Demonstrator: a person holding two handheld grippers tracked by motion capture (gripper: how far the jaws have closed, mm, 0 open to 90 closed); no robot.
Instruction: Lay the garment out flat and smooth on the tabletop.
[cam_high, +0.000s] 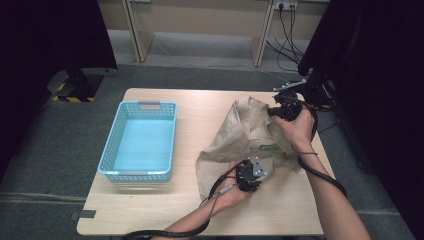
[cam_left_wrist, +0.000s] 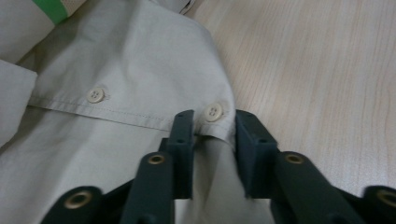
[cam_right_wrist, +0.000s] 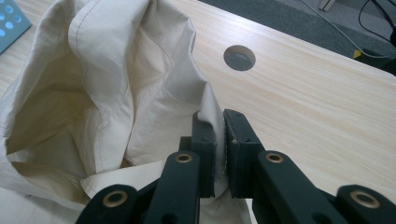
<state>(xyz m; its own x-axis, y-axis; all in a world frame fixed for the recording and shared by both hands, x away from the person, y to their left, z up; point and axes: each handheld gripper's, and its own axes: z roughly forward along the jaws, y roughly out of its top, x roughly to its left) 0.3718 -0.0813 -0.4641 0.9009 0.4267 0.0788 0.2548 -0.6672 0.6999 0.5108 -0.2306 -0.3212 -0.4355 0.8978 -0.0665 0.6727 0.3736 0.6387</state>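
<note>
A crumpled beige shirt (cam_high: 245, 130) lies on the right half of the wooden table (cam_high: 165, 215). My left gripper (cam_high: 250, 175) is at the shirt's near edge. In the left gripper view its jaws (cam_left_wrist: 215, 122) pinch a fold of the shirt (cam_left_wrist: 116, 65) at the hem, right by a button (cam_left_wrist: 213, 112); a second button (cam_left_wrist: 95, 95) sits further along the seam. My right gripper (cam_high: 285, 111) is at the shirt's far right side. There its jaws (cam_right_wrist: 219, 126) are shut on a raised ridge of the shirt (cam_right_wrist: 93, 88).
A light blue plastic basket (cam_high: 112, 135) stands on the table's left half. A green label (cam_high: 270, 148) shows on the shirt. A round hole (cam_right_wrist: 239, 57) is cut in the tabletop beyond the right gripper. Dark curtains and cables lie to the right.
</note>
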